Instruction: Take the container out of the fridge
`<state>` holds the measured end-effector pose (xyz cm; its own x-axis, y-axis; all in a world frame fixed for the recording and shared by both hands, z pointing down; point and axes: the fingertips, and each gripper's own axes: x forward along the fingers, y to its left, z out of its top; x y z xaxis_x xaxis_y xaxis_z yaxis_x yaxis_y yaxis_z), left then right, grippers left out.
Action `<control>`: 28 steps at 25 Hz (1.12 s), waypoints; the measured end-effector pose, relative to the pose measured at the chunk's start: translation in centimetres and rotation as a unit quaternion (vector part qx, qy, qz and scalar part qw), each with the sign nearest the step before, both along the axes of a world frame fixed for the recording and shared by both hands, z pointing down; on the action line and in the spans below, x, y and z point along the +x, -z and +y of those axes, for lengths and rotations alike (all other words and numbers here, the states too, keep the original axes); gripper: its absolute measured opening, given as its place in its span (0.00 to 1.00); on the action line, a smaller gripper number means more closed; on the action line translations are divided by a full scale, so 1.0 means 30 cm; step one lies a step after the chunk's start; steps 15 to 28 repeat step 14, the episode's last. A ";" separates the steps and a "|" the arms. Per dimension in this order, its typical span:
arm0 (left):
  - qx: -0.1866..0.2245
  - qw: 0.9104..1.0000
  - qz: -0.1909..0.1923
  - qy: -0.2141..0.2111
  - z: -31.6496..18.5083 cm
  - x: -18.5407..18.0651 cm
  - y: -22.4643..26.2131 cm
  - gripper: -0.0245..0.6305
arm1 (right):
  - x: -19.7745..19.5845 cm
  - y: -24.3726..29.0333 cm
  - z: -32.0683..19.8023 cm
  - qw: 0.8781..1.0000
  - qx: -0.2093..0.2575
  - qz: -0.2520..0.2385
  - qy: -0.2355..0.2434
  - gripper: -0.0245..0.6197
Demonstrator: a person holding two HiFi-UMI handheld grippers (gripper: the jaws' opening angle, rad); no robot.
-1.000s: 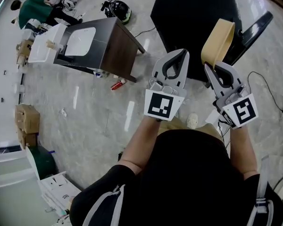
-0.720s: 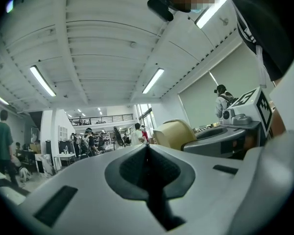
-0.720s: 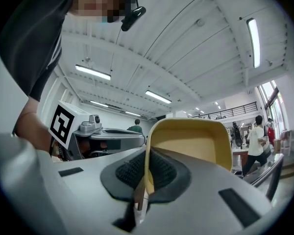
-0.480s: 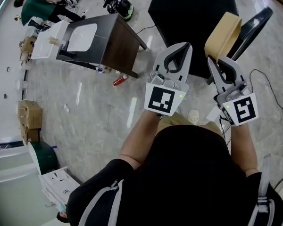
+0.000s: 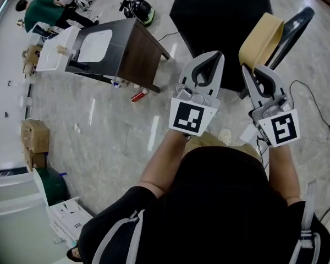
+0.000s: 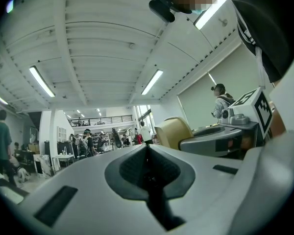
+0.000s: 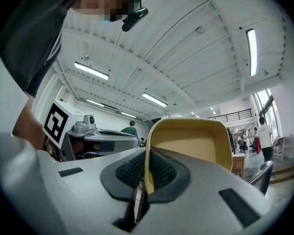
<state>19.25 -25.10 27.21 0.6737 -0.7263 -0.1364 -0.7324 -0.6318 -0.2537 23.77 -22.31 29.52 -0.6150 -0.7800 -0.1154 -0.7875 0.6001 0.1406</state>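
The tan container (image 5: 259,36) is a shallow tray held upright in the air in front of the person's chest. My right gripper (image 5: 248,70) is shut on its rim. In the right gripper view the container (image 7: 191,146) rises from between the closed jaws of that gripper (image 7: 146,156), with its hollow side facing the camera. My left gripper (image 5: 211,57) is held just to the left of it, shut with nothing in it. The left gripper view shows those jaws (image 6: 147,148) meeting, with only the room behind them. No fridge interior is in view.
On the marble floor stand a dark wooden cabinet with a white top (image 5: 113,51), a black table (image 5: 223,15) and a black chair (image 5: 296,29). A red can (image 5: 136,98) lies on the floor. Cardboard boxes (image 5: 33,139) and a white appliance (image 5: 11,213) are at left.
Both grippers have risen slightly in the head view and the camera has shifted a little. The container stays in the right gripper's grip.
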 end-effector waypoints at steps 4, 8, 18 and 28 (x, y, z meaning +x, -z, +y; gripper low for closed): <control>-0.005 1.000 0.003 -0.007 -0.002 0.015 0.000 0.07 | 0.020 0.005 -0.003 1.000 -0.002 -0.006 -0.009 0.10; -0.005 1.000 0.006 -0.012 0.000 0.033 0.005 0.07 | 0.046 0.003 -0.003 1.000 -0.004 -0.007 -0.019 0.10; 0.000 1.000 0.000 -0.017 0.001 0.028 0.001 0.07 | 0.041 -0.005 -0.016 1.000 -0.004 -0.004 -0.025 0.10; 0.000 1.000 0.000 -0.017 0.001 0.028 0.001 0.07 | 0.041 -0.005 -0.016 1.000 -0.004 -0.004 -0.025 0.10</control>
